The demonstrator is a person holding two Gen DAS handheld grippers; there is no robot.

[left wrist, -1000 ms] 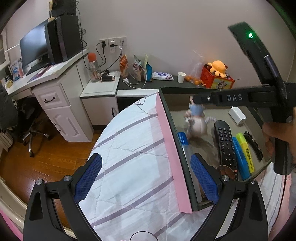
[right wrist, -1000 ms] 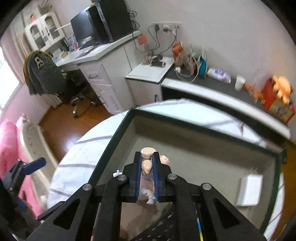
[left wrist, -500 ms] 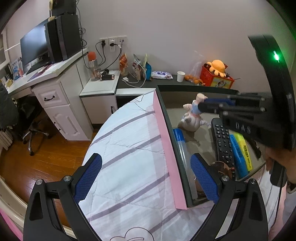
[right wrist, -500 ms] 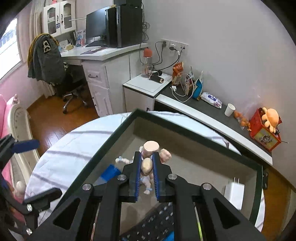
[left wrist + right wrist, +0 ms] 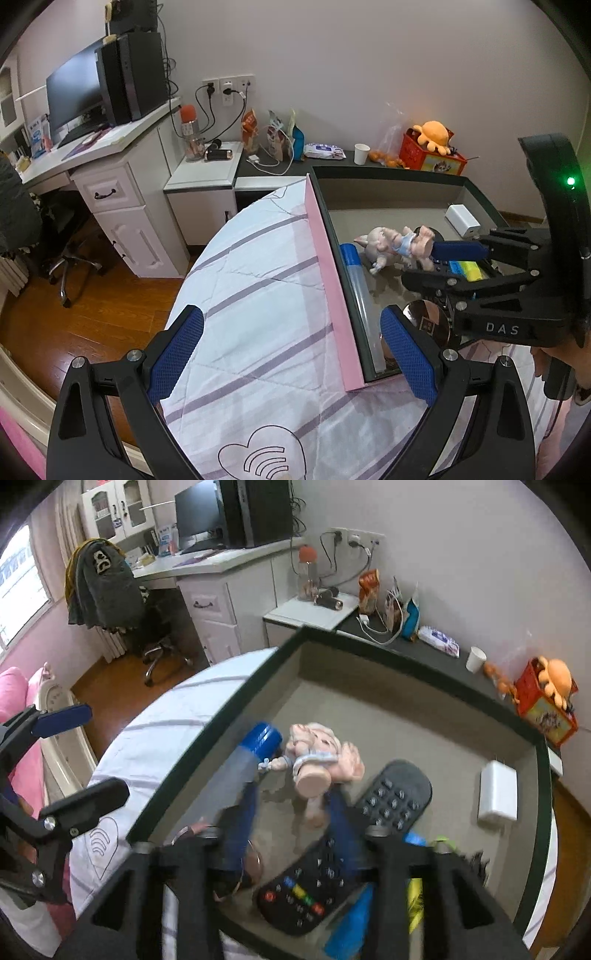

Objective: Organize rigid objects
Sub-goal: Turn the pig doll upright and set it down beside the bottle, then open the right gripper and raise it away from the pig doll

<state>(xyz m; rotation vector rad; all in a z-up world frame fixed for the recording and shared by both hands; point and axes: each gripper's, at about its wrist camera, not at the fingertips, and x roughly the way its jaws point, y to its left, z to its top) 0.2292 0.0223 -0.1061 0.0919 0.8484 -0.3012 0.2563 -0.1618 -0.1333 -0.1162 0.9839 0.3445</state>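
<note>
- Pale walls close in a bedroom with a wooden floor (image 5: 92, 306); a white desk (image 5: 122, 177) bears a dark monitor (image 5: 74, 96).
- Nearer, a bed under a white quilt with purple stripes (image 5: 258, 302) fills the lower middle of the left wrist view.
- On the quilt sits a shallow box (image 5: 327, 266), pink outside, with a dark rim and a grey floor (image 5: 406, 731).
- The left gripper (image 5: 291, 354) hangs over the quilt beside the box's pink wall, blue pads wide apart, nothing between them.
- The right gripper (image 5: 291, 812) reaches into the box; its fingers are blurred in its own view and stand apart.
- In the left wrist view a blue pad lies against the pink doll (image 5: 395, 245); whether the doll is pinched or just let go I cannot tell.
- The doll (image 5: 317, 757), in a light blue garment, lies tilted near the middle of the box floor.
- A black remote control (image 5: 354, 842) lies just right of the doll.
- A clear tube with a blue cap (image 5: 255, 749) lies along the box's left wall, beside the doll.
- A white charger block (image 5: 496, 794) rests near the right wall, well apart from the doll.
- Blue and yellow markers (image 5: 465, 267) lie beyond the remote, partly hidden by the right gripper.
</note>
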